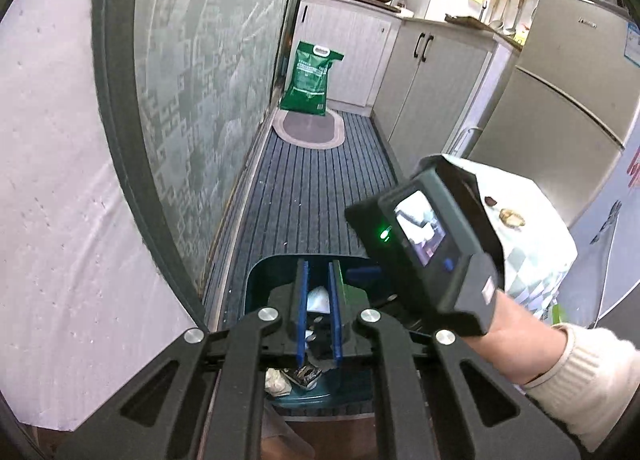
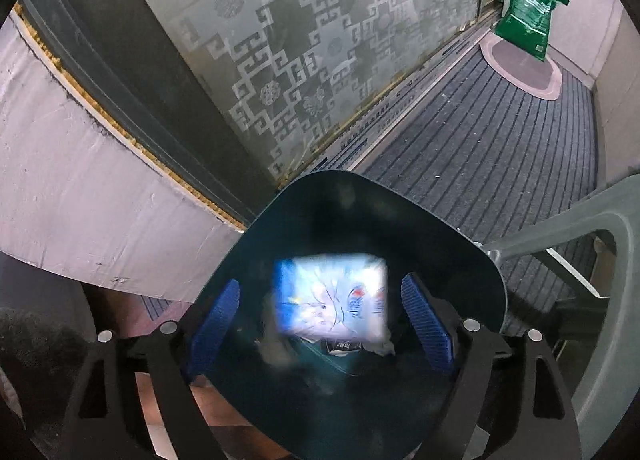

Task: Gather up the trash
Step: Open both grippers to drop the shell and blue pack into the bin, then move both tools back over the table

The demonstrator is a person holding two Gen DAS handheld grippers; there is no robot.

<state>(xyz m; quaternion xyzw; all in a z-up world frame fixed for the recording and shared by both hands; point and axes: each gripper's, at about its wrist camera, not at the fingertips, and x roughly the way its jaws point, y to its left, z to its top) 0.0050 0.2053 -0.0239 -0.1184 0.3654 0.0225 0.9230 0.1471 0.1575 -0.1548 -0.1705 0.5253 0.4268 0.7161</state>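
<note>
Right gripper [image 2: 320,324], jaws spread, poised above the bin [image 2: 280,203]; a blurred wrapper [image 2: 330,296], apparently released, lies between and below them. Left gripper [image 1: 318,308] is pressed together, empty. Clear the rim before withdrawing.

one bin [image 2: 472,260], one green bag [image 1: 310,77], two rugs [image 1: 320,179]
</note>
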